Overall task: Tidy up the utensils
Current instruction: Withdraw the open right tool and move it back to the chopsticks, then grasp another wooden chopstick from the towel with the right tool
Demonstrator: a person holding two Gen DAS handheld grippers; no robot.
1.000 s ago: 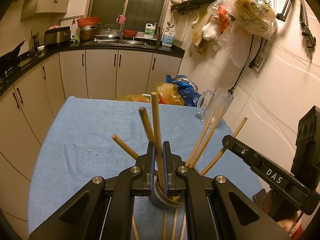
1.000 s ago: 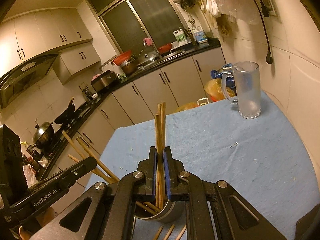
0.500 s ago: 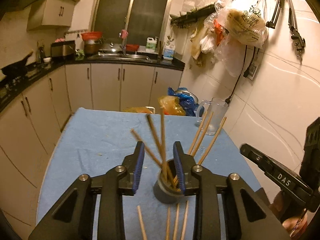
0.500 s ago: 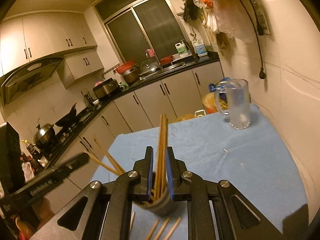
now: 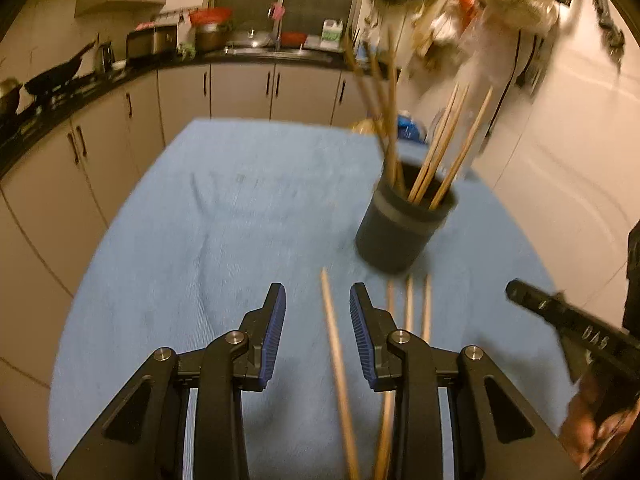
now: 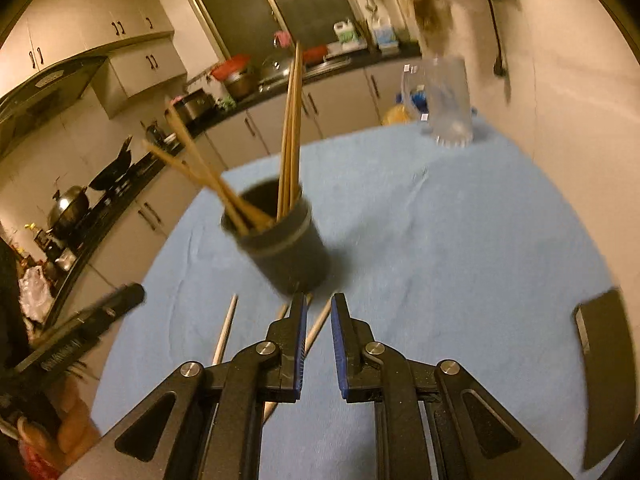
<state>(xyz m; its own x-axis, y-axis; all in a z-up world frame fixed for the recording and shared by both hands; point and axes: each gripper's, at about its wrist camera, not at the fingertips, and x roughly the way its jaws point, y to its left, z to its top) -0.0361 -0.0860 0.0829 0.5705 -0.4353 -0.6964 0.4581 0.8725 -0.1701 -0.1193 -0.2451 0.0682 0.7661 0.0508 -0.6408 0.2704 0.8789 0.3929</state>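
Left wrist view: the left gripper (image 5: 316, 312) is spread wide and holding nothing, with one loose chopstick (image 5: 334, 356) lying between its jaws, long axis running near-to-far. The dark holder (image 5: 396, 232) sits far-right of it.

Right wrist view: the right gripper (image 6: 318, 334) is slightly parted and empty, holder (image 6: 288, 252) just beyond to the left. Looks like the left one's better lined up.

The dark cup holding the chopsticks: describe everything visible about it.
The dark cup is a round, matte, dark grey holder with a lighter band below its rim. It stands upright on the blue cloth, holding several wooden chopsticks that lean outward in separate bunches. More chopsticks lie on the cloth at its base. Neither gripper touches it.
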